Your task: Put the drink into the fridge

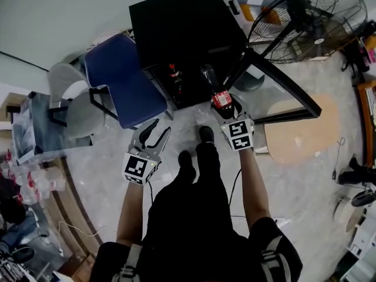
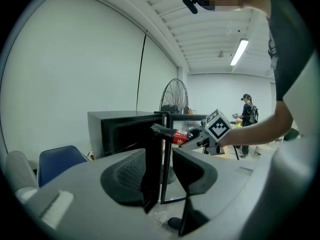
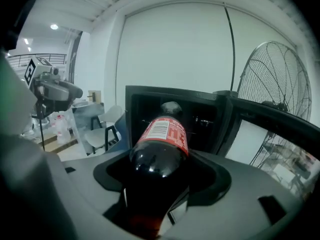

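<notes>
- The drink was a dark bottle with a red label. It lay in the right claw with its cap pointing at the fridge.
- That claw's jaws stood wide and pressed on the bottle's fat body.
- The drink was up in the air, just in front of the open fridge. It was not inside yet.
- Another bottle stood inside the fridge, on the left.
- The glass door hung open to the right, close to the drink.
- The left claw was open and held nothing. It was low on the left, apart from the fridge.
- A blue chair stood left of the fridge. A big fan stood far off on the right.
- The drink was round and smooth. I think it could slip or twist in the jaws if it bumped the fridge's edge.
- If it went in too far left, it could knock over the bottle inside.
- No claw held the door, so it could swing back and get in the way.
</notes>
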### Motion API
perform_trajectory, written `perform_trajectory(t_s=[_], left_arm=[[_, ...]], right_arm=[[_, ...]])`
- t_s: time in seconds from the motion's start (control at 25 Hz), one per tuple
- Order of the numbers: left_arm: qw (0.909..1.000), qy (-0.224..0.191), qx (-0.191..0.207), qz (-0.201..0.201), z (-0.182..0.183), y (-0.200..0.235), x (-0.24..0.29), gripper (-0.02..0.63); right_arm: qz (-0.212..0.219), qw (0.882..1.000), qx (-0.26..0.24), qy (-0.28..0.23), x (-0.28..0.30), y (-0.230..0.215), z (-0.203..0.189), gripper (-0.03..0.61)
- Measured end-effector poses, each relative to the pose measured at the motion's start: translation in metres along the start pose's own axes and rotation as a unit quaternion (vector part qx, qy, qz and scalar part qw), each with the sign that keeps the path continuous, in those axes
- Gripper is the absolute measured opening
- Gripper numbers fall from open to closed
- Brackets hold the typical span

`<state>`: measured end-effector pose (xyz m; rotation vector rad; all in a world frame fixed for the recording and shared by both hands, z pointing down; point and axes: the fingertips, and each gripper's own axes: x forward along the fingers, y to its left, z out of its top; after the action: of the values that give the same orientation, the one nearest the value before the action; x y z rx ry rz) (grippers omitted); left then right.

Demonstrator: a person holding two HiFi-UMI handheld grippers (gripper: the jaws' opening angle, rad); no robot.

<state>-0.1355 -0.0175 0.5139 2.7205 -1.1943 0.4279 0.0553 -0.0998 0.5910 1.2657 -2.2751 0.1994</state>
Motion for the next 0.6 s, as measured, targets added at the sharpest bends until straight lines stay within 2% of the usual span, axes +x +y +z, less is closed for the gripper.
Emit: perform_trajectory(t_s=[0.36,0.6], left_arm=[[0.9996,0.010,-0.002,-0.028,-0.012,-0.023,0.050,0.169],[0.9995,0.011,-0.002,-0.029,-0.011,-0.026,0.076,0.169]], right_arm=[[0.022,1.000,0.000,0.007,0.033,-0.009,-0.025,0.320],[0.035,0.999,0.007,0.012,0.054,-0.018,-0.045,0.319]])
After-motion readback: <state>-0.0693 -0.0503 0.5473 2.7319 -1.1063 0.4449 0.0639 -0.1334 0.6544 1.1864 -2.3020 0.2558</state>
